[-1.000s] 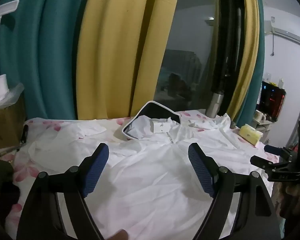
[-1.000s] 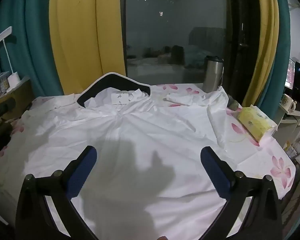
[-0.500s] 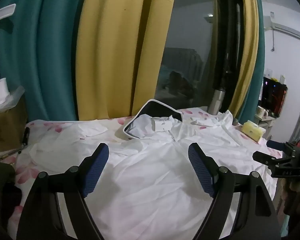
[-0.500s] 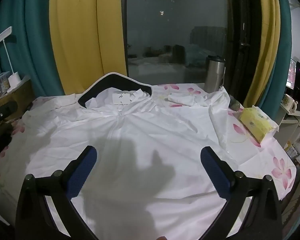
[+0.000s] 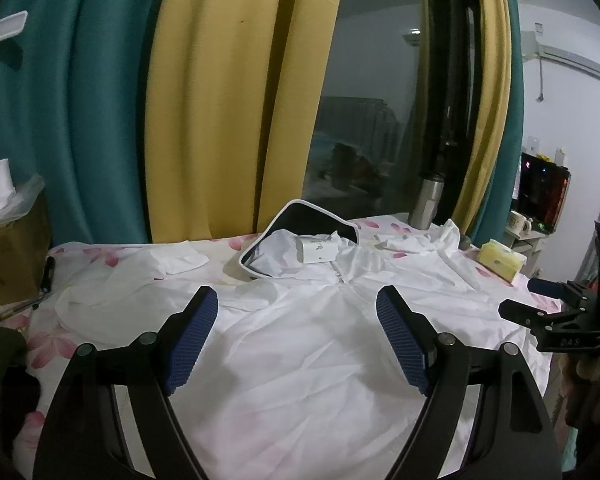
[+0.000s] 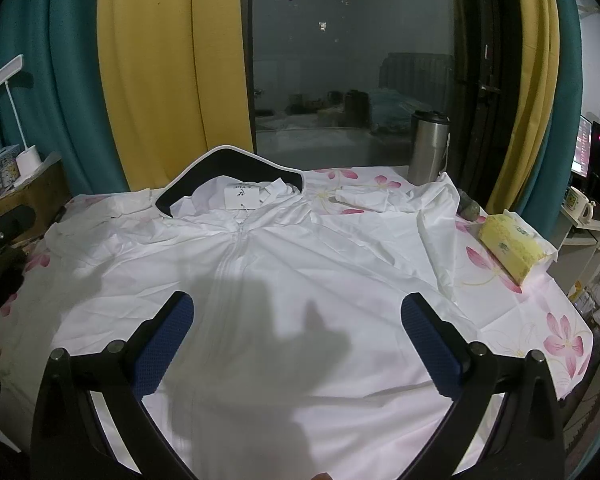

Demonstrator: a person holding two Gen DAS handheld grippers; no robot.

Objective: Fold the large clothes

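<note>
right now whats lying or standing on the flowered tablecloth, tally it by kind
white hooded zip jacket: 1
steel tumbler: 1
yellow tissue pack: 1
total: 3
Both the left gripper and the right gripper are open above the jacket, holding nothing.

Both wrist views overlook jacket (image 5: 300, 360), facing window (image 6: 352, 60).

Jacket (image 6: 284, 280) spread on table (image 6: 532, 312), tissue pack (image 6: 512, 244) right, flask (image 6: 428, 148) behind.
</note>
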